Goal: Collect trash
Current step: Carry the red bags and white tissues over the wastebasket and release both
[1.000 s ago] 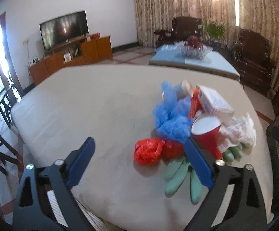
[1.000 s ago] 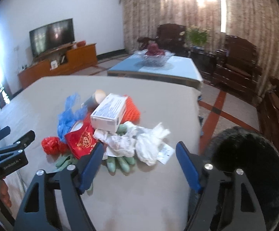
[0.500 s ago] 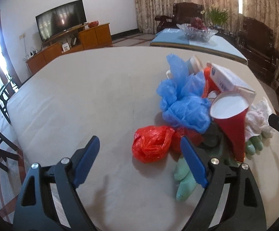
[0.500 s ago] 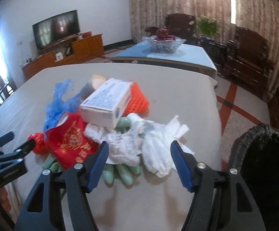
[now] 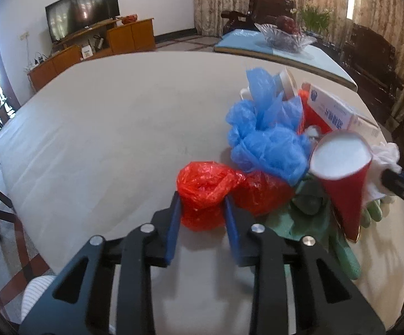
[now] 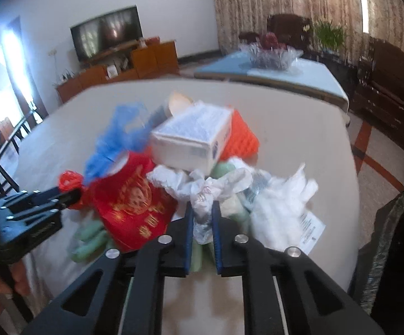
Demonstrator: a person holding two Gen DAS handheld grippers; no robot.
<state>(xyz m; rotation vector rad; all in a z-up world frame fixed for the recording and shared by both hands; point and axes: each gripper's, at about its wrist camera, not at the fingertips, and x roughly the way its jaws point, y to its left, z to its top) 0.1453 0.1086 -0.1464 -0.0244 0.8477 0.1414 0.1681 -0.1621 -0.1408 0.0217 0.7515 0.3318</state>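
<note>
A heap of trash lies on the beige table (image 5: 104, 128). My left gripper (image 5: 202, 203) is shut on the red plastic bag (image 5: 204, 187) at the heap's near edge. Behind it lie a blue plastic bag (image 5: 266, 139), a red paper cup (image 5: 344, 178), green rubber gloves (image 5: 313, 217) and a white carton (image 5: 338, 111). My right gripper (image 6: 202, 215) is shut on a crumpled white plastic wrapper (image 6: 204, 195). In the right wrist view the white carton (image 6: 193, 136), the red paper cup (image 6: 132, 206) and a white plastic bag (image 6: 280, 203) surround it.
A black-lined trash bin (image 6: 397, 251) stands off the table's right edge. A second table with a glass fruit bowl (image 5: 283, 36) stands behind. Dark wooden chairs (image 6: 386, 83) stand at the right. A TV (image 5: 82, 11) on a wooden cabinet stands at the far left.
Both grippers moved forward into the heap and shut: the left on the red plastic bag, the right on the crumpled white wrapper.
</note>
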